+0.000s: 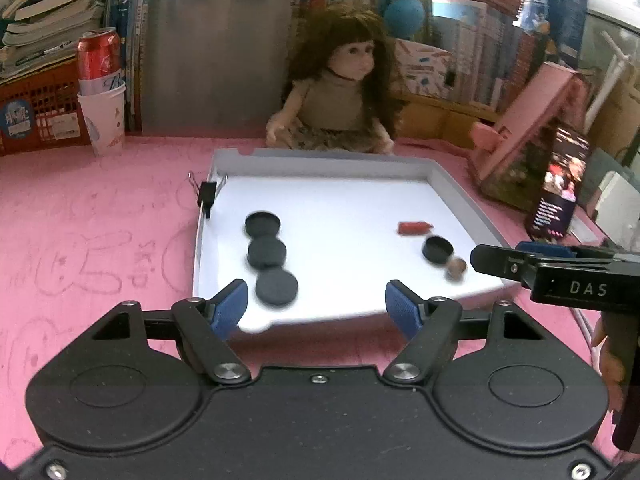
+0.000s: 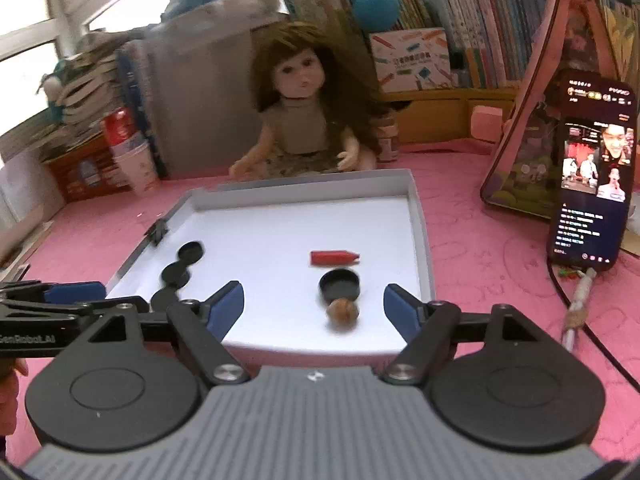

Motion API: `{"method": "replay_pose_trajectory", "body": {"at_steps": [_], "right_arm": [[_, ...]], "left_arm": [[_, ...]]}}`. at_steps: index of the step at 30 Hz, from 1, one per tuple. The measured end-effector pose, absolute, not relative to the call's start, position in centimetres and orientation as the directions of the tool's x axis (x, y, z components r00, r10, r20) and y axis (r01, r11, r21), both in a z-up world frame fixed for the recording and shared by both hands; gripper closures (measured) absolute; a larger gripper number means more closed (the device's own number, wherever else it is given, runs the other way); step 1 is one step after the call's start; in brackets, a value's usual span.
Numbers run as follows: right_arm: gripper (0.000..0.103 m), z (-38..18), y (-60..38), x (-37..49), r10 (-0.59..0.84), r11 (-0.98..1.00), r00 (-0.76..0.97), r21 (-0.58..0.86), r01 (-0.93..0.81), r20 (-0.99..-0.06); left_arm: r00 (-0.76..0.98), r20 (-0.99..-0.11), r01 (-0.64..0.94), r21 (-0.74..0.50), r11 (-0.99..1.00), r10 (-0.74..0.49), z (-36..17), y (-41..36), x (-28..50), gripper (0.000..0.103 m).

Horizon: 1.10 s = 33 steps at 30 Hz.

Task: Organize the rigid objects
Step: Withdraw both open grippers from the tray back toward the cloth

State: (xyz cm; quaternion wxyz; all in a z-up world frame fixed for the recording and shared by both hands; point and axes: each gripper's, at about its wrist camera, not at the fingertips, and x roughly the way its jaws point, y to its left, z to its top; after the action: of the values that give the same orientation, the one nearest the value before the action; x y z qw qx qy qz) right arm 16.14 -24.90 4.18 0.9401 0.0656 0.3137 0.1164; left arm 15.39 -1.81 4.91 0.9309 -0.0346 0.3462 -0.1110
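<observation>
Plainly, the left gripper (image 1: 316,304) stood with its blue-padded jaws spread and nothing between them, hovering at the near edge of the shallow white cardboard tray (image 1: 460,196). Just past its left pad, toward eleven o'clock, three flat black round discs (image 1: 266,250) lay in a touching line running up the tray's left side. The right gripper (image 2: 314,306) was likewise agape and empty; at its twelve o'clock sat a small brown walnut-like ball (image 2: 342,312), touching a black round cap (image 2: 339,286), with a red crayon-shaped stick (image 2: 334,258) just beyond. By my judgement both groups were set down, so the sound course was to draw each tool back without brushing the nearest piece, then check the rows for straightness on the pink desk mat (image 1: 100,240).
</observation>
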Motion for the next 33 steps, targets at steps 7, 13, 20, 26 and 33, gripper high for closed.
{"method": "replay_pose_trajectory", "body": {"at_steps": [7, 13, 20, 26, 33], "right_arm": [[0.016, 3.9, -24.7, 12.3, 0.290, 0.957, 0.776, 0.184, -0.224, -0.560], [0.016, 3.4, -24.5, 9.7, 0.294, 0.956, 0.778, 0.154, -0.251, -0.555], [0.016, 2.6, -24.5, 6.6, 0.301, 0.952, 0.779, 0.131, -0.275, -0.550], [0.016, 1.8, -24.6, 4.5, 0.311, 0.946, 0.769, 0.107, -0.305, -0.558], [0.016, 1.1, -24.9, 3.7, 0.344, 0.936, 0.737, 0.152, -0.318, -0.581]], "left_arm": [[0.729, -0.639, 0.203, -0.140, 0.969, -0.245, 4.2, -1.9, 11.5, 0.029], [0.722, -0.645, 0.209, -0.143, 0.967, -0.251, 3.7, -1.7, 9.0, 0.029], [0.715, -0.649, 0.213, -0.153, 0.965, -0.261, 2.9, -1.5, 6.6, 0.029], [0.701, -0.663, 0.214, -0.159, 0.964, -0.265, 2.1, -1.3, 5.0, 0.030], [0.691, -0.669, 0.231, -0.154, 0.961, -0.273, 1.8, -1.6, 4.1, 0.036]]}}
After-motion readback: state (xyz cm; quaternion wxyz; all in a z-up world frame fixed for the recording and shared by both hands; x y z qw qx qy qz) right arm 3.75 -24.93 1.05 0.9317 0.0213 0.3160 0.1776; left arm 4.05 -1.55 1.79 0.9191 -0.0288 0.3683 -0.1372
